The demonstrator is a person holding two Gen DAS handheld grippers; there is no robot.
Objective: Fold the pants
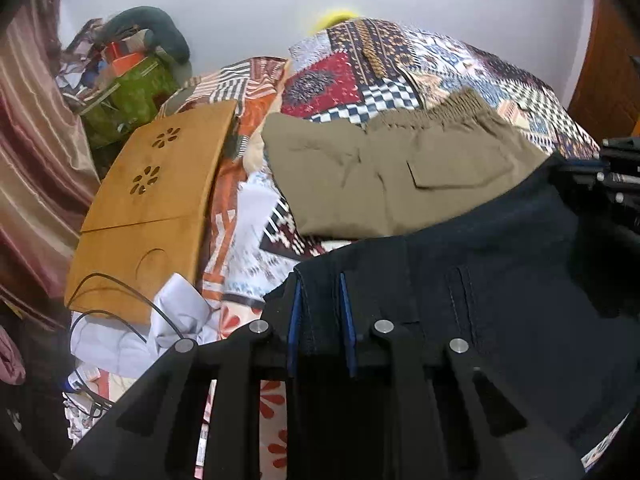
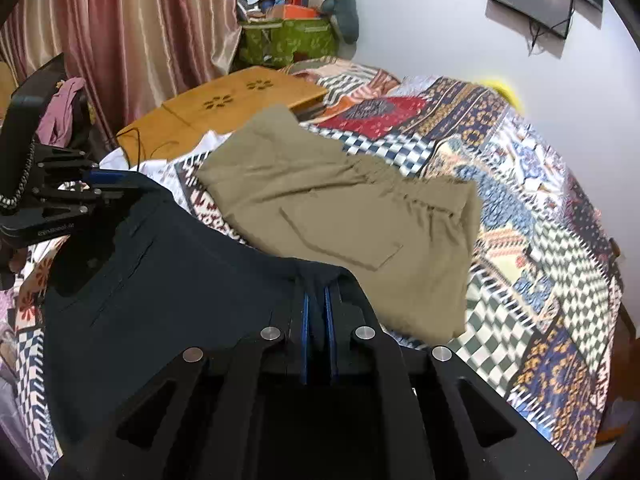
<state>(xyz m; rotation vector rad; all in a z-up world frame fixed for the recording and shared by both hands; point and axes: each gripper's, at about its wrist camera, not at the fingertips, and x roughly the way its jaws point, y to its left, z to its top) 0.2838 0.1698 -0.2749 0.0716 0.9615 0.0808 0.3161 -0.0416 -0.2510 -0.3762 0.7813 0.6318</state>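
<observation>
Fingers of left gripper (image 1: 320,300) and right gripper (image 2: 316,304) grip dark pants (image 2: 180,272); keep held edge taut and level, folding clear of khaki pants (image 2: 340,208).

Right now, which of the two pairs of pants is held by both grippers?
The dark navy pants: the left gripper and right gripper each pinch an edge. The khaki pants lie loose on the patterned bedspread.

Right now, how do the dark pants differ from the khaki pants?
The dark pants are navy-black; the khaki pants are tan. The dark pants are pinched at two edges by the left tongs and right tongs; the khaki pants lie folded and untouched on the patterned bedspread. Both show a back pocket.
</observation>
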